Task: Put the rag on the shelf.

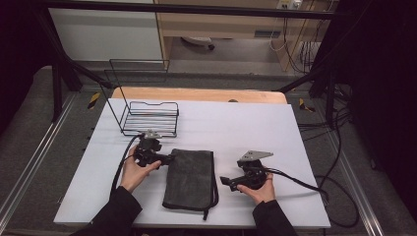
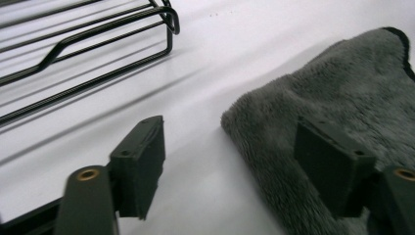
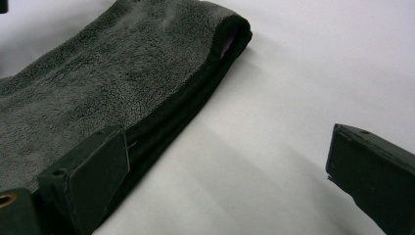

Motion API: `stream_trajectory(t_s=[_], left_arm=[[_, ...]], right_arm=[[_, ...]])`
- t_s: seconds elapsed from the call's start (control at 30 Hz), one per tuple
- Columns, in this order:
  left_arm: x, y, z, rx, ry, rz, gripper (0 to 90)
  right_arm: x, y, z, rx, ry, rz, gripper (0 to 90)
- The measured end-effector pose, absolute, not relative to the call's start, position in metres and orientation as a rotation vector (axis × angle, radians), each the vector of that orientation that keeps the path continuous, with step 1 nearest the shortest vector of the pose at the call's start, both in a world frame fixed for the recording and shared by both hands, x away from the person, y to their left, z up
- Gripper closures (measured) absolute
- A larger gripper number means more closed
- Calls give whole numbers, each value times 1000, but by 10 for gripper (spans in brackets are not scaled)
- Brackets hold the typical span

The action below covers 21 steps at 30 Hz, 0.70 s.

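A folded dark grey towel lies flat on the white tabletop, its long side running away from the person. My left gripper is at the towel's far left corner, held level and pointing right. In the left gripper view its jaws stand open, the towel's corner lies between them, and no pad presses on it. My right gripper points left at the towel's right edge. In the right gripper view it is wide open, one jaw over the towel's hem, the other above bare table.
A black wire rack stands at the table's far left, just behind my left gripper; its lower bars run close by. Cables trail from both grippers, the right one off the table's right side. Dark frame posts flank the table.
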State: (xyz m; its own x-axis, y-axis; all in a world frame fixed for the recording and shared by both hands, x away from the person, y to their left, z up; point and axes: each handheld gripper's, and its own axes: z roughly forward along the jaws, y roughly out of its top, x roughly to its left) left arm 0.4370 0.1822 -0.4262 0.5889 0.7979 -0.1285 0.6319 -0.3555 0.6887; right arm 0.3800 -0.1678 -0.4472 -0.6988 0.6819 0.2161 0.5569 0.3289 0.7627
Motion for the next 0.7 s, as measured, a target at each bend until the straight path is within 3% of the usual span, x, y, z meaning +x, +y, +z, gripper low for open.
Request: stream_trajectory(t_s=[0.23, 0.5, 0.53, 0.7], left_arm=[[446, 177, -440, 2083, 1176, 231, 411], [445, 174, -443, 2089, 1163, 177, 585], [445, 174, -443, 2084, 1166, 164, 638], [444, 172, -444, 2093, 1162, 155, 691]], right_arm=[[381, -165, -451, 1155, 2452, 1301, 40], [383, -164, -452, 1175, 2433, 1324, 65], [385, -163, -450, 1184, 2421, 1330, 66], [394, -154, -442, 1193, 2374, 1339, 100]])
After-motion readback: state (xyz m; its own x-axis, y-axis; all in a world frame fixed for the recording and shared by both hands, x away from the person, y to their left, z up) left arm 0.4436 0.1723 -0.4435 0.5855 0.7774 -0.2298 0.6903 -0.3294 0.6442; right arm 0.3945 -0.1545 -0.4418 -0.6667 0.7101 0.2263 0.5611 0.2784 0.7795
